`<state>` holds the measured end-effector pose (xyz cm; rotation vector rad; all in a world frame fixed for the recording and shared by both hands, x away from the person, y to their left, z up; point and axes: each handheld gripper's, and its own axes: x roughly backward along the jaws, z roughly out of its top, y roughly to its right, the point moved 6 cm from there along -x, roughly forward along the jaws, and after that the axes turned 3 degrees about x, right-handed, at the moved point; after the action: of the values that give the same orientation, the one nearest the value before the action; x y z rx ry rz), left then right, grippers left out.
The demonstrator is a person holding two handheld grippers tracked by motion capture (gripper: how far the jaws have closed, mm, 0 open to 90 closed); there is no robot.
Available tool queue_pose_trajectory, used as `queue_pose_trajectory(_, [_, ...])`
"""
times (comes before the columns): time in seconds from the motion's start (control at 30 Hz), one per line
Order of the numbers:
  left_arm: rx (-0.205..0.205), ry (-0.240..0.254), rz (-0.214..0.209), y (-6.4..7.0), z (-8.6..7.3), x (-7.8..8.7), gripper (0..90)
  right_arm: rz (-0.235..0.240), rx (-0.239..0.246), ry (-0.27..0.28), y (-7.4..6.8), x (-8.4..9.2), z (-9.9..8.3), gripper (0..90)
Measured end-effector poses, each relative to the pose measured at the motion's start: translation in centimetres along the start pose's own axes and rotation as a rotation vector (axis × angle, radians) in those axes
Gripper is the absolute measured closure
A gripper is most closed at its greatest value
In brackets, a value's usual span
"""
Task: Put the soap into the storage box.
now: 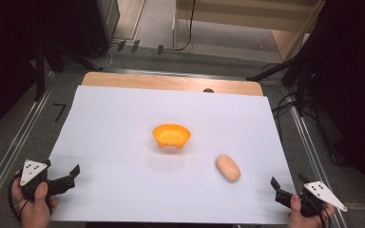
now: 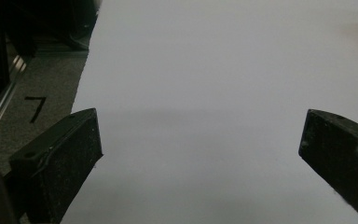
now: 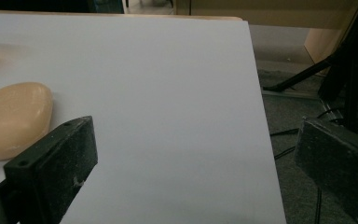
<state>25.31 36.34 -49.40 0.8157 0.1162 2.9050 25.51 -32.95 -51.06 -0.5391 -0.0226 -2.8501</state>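
Peach oval bun [image 1: 227, 168], long axis diagonal toward near-right, just left of right gripper [image 1: 285, 186], jaws spread, empty.

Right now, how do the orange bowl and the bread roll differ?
The orange bowl is bright orange and open-topped, standing upright; the bread roll is pale tan, a solid oval lying on its side. The bowl sits near the middle of the white sheet; the roll lies nearer the person, closer to the right gripper. The bowl looks wider than the roll. Both rest on the sheet, untouched, apart from each other.
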Motion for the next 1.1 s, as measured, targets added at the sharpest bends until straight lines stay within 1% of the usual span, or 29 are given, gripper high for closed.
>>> queue_pose_trajectory(0.03, [-0.001, 0.0, 0.0, 0.0, 0.0, 0.0, 0.0, 0.0, 0.0, 0.0, 0.0, 0.0, 0.0, 1.0])
queue_pose_trajectory(0.07, [-0.001, 0.001, 0.001, 0.0, 0.0, 0.0, 0.0, 0.002, 0.009, 0.003, -0.1, 0.0, 0.0, 3.5])
queue_pose_trajectory(0.13, [-0.001, 0.001, 0.001, 0.0, 0.0, 0.0, 0.0, -0.011, 0.02, 0.008, -0.1, 0.1, 0.1, 5.1])
queue_pose_trajectory(0.17, [-0.001, 0.0, 0.001, 0.0, 0.0, 0.0, 0.0, -0.018, 0.025, 0.007, -0.2, 0.1, 0.1, 5.3])
queue_pose_trajectory(0.23, [-0.001, -0.001, 0.002, 0.0, 0.0, 0.0, 0.0, -0.009, 0.032, -0.007, -0.2, 0.0, 0.1, 7.1])
queue_pose_trajectory(0.27, [-0.002, -0.001, 0.002, 0.0, 0.0, 0.0, 0.0, -0.015, 0.048, -0.011, -0.4, 0.0, 0.2, 9.9])
queue_pose_trajectory(0.3, [-0.001, -0.001, 0.002, 0.0, 0.0, 0.0, 0.0, -0.015, 0.048, -0.011, -0.4, 0.0, 0.2, 9.9])
queue_pose_trajectory(0.37, [-0.002, 0.0, 0.003, 0.0, 0.0, 0.0, 0.0, -0.02, 0.066, -0.01, -0.6, 0.0, 0.2, 13.0])
queue_pose_trajectory(0.4, [-0.002, 0.0, 0.002, 0.0, 0.0, 0.0, 0.0, -0.018, 0.078, -0.013, -0.7, -0.1, 0.3, 13.0])
queue_pose_trajectory(0.47, [-0.003, 0.0, 0.003, 0.1, 0.0, 0.0, 0.0, -0.011, 0.077, -0.019, -0.9, -0.1, 0.4, 12.9])
queue_pose_trajectory(0.5, [-0.004, 0.001, 0.003, 0.1, 0.0, 0.0, 0.0, -0.022, 0.085, -0.017, -1.0, 0.0, 0.6, 12.9])
queue_pose_trajectory(0.53, [-0.004, 0.001, 0.003, 0.1, 0.0, 0.0, 0.0, -0.022, 0.085, -0.017, -1.0, 0.0, 0.6, 12.9])
queue_pose_trajectory(0.6, [-0.005, 0.004, 0.005, 0.1, 0.0, 0.0, 0.0, -0.037, 0.116, -0.022, -1.3, 0.1, 1.0, 12.8])
queue_pose_trajectory(0.73, [-0.008, 0.011, 0.009, 0.1, 0.0, 0.1, 0.0, -0.035, 0.166, -0.061, -2.2, -0.2, 1.4, 12.8])
queue_pose_trajectory(0.83, [-0.015, 0.01, 0.009, 0.1, 0.0, 0.1, 0.0, -0.004, 0.198, -0.083, -3.0, -0.5, 1.7, 12.9])
queue_pose_trajectory(0.87, [-0.015, 0.01, 0.009, 0.2, 0.0, 0.0, 0.0, 0.003, 0.212, -0.116, -3.6, -0.9, 1.8, 13.1])
queue_pose_trajectory(0.9, [-0.015, 0.011, 0.011, 0.1, 0.0, 0.0, 0.0, 0.003, 0.212, -0.116, -3.6, -0.9, 1.8, 13.1])
queue_pose_trajectory(1.0, [-0.011, 0.011, 0.013, 0.1, 0.0, 0.1, 0.0, 0.025, 0.231, -0.15, -4.3, -1.4, 2.0, 13.6])
queue_pose_trajectory(1.1, [-0.011, 0.013, 0.013, 0.1, 0.0, 0.1, 0.0, 0.057, 0.242, -0.181, -4.9, -1.9, 2.1, 13.6])
